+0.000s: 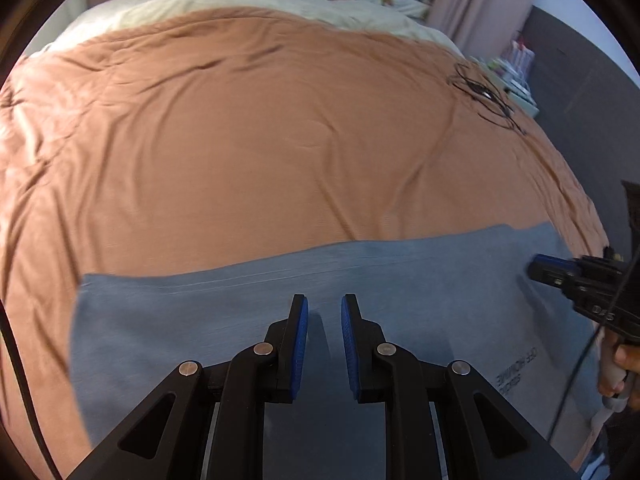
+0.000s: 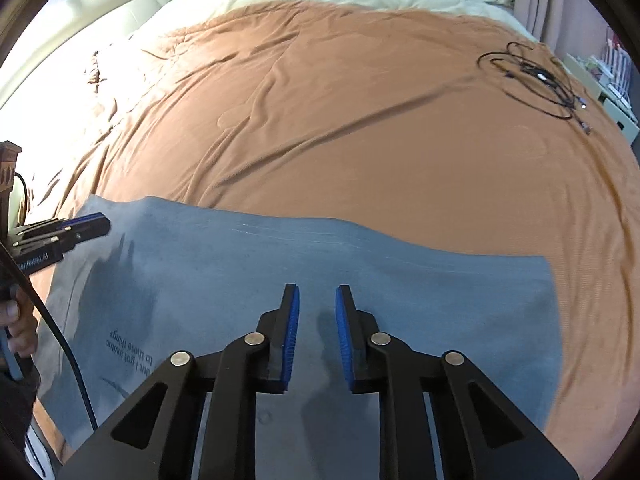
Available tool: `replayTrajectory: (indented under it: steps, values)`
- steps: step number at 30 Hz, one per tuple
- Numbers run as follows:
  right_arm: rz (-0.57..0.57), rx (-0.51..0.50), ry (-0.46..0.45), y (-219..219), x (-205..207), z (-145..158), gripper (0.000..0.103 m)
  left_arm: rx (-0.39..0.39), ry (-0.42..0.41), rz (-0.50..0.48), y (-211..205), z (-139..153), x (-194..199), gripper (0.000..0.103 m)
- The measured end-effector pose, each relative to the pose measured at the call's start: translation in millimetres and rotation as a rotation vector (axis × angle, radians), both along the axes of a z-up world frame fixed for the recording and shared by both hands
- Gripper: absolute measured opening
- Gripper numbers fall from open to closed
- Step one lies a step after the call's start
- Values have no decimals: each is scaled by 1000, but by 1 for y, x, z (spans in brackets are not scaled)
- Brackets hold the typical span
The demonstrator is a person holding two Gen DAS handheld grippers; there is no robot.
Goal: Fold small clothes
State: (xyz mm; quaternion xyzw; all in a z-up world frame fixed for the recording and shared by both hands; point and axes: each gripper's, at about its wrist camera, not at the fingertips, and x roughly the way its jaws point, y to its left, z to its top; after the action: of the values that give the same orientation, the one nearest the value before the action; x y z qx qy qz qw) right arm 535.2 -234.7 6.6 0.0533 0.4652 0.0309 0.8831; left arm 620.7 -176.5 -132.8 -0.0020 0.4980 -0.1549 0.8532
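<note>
Left wrist view: the left gripper (image 1: 324,312) points down over a grey-blue garment (image 1: 224,320) spread flat on an orange-brown bedcover (image 1: 260,140). Its jaws stand narrowly apart with nothing between the blue pads (image 1: 303,344); the cloth lies below them, not pinched. The garment's far edge runs straight across the view, and dark printed lettering (image 1: 516,372) shows near its right side. The right gripper (image 1: 538,270) enters from the right edge, above the garment's right end; a hand (image 1: 620,368) grips its handle. From this side the right gripper's opening cannot be read. A tangle of black cable (image 1: 486,96) lies on the bedcover well beyond the garment. A cream blanket (image 1: 240,0) covers the far end of the bed.

Right wrist view: the right gripper (image 2: 316,304) points down over the same garment (image 2: 420,280), jaws narrowly apart and empty, cloth below them. The lettering (image 2: 128,344) sits towards the left. The left gripper (image 2: 98,224) reaches in from the left edge above the garment's far left corner, held by a hand (image 2: 20,324). The cable (image 2: 536,80) lies far right on the bedcover (image 2: 360,120)
</note>
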Motion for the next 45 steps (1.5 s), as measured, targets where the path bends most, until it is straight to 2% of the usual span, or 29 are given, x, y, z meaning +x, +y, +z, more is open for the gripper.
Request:
replayTrajectory:
  steps: [5,9,15,16,19,22,24,27,33,39,45]
  values:
    - [-33,37,26,-7,23,-17,6,9,25,-11,-18,-16,16,13]
    - [-63,53,38,-7,37,-27,5,4,34,9,-23,-27,28,13]
    - [-90,56,29,-6,54,-37,5,6,10,38,-27,-35,33,13]
    - [-96,51,23,-6,55,-38,2,3,7,44,-26,-36,34,13]
    - [-116,38,3,-5,55,-41,1,0,1,65,-24,-36,38,13]
    - [-133,32,-13,-3,49,-34,2,42,-22,90,-20,-26,36,14]
    - [-136,14,-35,-4,41,-26,6,59,-42,102,-12,-17,29,15]
    - [-112,36,-32,-10,26,-20,7,61,-30,93,3,-11,20,16]
    - [-91,-2,-13,-31,-13,-14,7,109,-26,110,40,-2,-3,16]
    - [-148,-35,31,-67,-41,-8,7,173,23,175,83,-4,-16,16]
    - [-221,-66,88,-96,-50,-13,7,177,87,230,126,-15,-24,16]
